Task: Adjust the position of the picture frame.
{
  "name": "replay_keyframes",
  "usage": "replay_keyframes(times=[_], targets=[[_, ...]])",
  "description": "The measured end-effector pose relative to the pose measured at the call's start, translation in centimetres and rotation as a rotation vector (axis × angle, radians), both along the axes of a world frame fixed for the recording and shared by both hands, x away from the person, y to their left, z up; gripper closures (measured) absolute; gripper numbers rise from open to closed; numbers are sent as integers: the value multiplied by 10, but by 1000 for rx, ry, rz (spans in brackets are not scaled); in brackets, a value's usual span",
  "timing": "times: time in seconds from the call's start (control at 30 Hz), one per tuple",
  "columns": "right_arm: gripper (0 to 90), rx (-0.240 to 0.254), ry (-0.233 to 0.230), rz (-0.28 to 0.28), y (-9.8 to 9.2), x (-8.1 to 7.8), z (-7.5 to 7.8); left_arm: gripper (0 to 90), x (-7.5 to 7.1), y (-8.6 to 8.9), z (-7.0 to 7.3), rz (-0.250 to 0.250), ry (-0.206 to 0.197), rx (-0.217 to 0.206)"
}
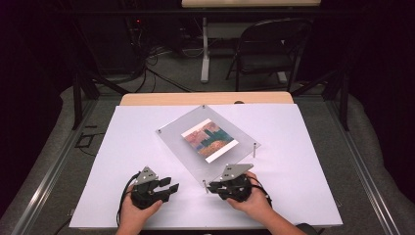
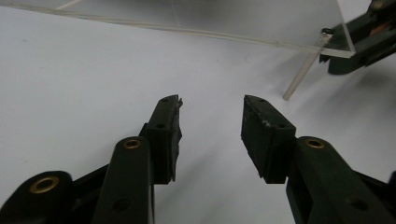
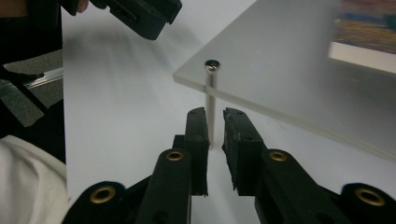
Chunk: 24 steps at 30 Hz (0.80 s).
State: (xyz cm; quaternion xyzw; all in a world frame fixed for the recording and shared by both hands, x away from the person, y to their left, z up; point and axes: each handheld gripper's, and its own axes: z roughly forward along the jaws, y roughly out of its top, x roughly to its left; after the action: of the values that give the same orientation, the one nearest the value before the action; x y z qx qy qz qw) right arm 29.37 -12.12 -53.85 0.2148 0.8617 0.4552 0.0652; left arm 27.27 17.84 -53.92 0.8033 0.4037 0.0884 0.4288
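Note:
A clear acrylic plate [image 1: 193,149] stands on thin metal posts over the white table cover [image 1: 122,147], and a colourful picture [image 1: 209,138] lies flat in it. At its near corner is a post with a screw head [image 3: 210,88]. My right gripper [image 3: 214,114] points at that post, which stands in the narrow gap between the tips and close to the left pad. The jaws are slightly apart and not pressing on it. My left gripper [image 2: 212,105] rests open on the cover, left of the plate, with nothing between its pads. Both my left gripper [image 1: 172,188] and my right gripper [image 1: 211,186] show from above.
Another post [image 1: 254,148] holds the plate's right corner. The wooden table edge [image 1: 205,99] runs behind the cover. A folding chair [image 1: 269,49] and cables stand on the floor beyond. Bare cover lies to the left and right of the plate.

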Motion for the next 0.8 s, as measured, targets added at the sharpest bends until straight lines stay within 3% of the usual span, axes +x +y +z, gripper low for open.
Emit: replay_keyframes(times=[0.1, 0.13, 0.23, 0.33, 0.47, 0.67, 0.8], targets=[[758, 8, -9, -45, -31, -3, 7, 595, -1, -10, -1, -23, 18, -12], [758, 8, -9, -45, -31, -3, 7, 595, -1, -14, -1, -35, 24, -19], [735, 41, -4, -124, -54, 3, 11, 596, -2, -25, -1, -68, 21, -11], [726, 43, -7, -184, -66, 8, 11, 593, -3, -36, -2, -91, 15, -4], [727, 32, -6, -223, -72, 11, 10, 599, -4, -49, -3, -120, 8, 0], [727, 16, -21, -228, -73, 10, 11, 660, -1, -69, -6, -152, 43, -31], [730, 20, -21, -240, -78, 11, 11, 710, 2, -78, -10, -155, 32, -20]])
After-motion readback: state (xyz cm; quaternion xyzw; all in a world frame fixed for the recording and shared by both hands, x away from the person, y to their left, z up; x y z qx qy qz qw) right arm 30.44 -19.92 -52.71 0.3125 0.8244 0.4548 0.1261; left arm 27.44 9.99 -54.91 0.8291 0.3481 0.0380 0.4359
